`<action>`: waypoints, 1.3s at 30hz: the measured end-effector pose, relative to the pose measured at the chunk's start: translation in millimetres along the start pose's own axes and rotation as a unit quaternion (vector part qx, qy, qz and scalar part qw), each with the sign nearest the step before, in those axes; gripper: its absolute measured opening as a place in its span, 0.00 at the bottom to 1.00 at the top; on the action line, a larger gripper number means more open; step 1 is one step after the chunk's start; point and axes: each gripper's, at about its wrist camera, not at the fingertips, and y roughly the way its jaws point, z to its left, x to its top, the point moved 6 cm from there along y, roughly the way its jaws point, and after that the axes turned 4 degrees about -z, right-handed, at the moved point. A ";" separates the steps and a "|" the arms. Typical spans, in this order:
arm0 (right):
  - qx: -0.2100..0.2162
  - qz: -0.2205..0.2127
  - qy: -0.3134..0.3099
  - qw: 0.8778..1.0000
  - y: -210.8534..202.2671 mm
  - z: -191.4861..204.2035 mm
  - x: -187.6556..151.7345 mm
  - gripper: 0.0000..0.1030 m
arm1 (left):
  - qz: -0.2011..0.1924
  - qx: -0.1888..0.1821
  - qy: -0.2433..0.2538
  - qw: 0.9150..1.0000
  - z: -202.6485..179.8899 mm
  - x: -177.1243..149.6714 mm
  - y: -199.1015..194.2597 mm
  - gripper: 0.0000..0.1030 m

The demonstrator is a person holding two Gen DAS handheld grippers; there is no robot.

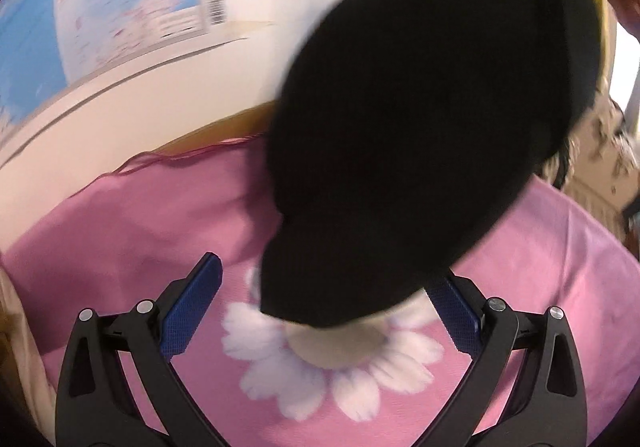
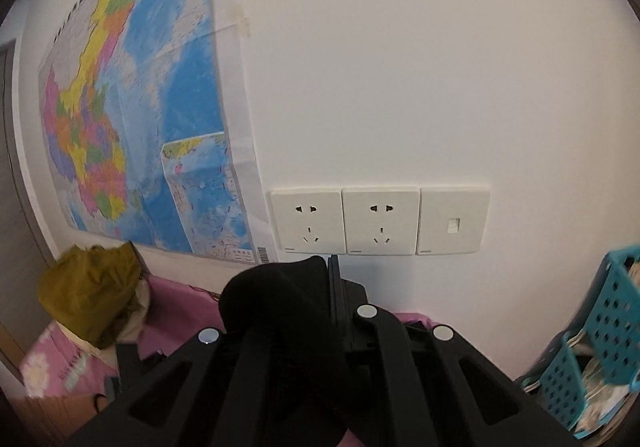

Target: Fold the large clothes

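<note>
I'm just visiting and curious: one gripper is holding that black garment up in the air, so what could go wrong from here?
Two risks, as I judge it.
1. Only the right gripper pinches the black garment, on a small bunched bit; it might slip out.
2. The left gripper is open over the pink flowered sheet, with the cloth hanging blurred, apparently swinging, between its jaws. Closing now might miss the edge or catch the sheet instead.
</note>
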 end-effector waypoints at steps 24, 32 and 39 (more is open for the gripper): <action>-0.110 -0.129 -0.020 0.985 -158.3 -43.6 124.4 0.02 | -0.119 0.101 -0.061 0.986 37.4 223.9 -44.2 0.05; -0.132 -0.230 -0.085 0.960 -293.1 13.0 182.2 0.02 | -0.234 0.094 -0.097 0.963 38.6 297.6 -165.1 0.05; -0.074 -0.279 -0.093 0.953 -385.9 57.0 170.7 0.02 | -0.358 0.117 -0.098 0.921 -3.6 298.0 -341.1 0.05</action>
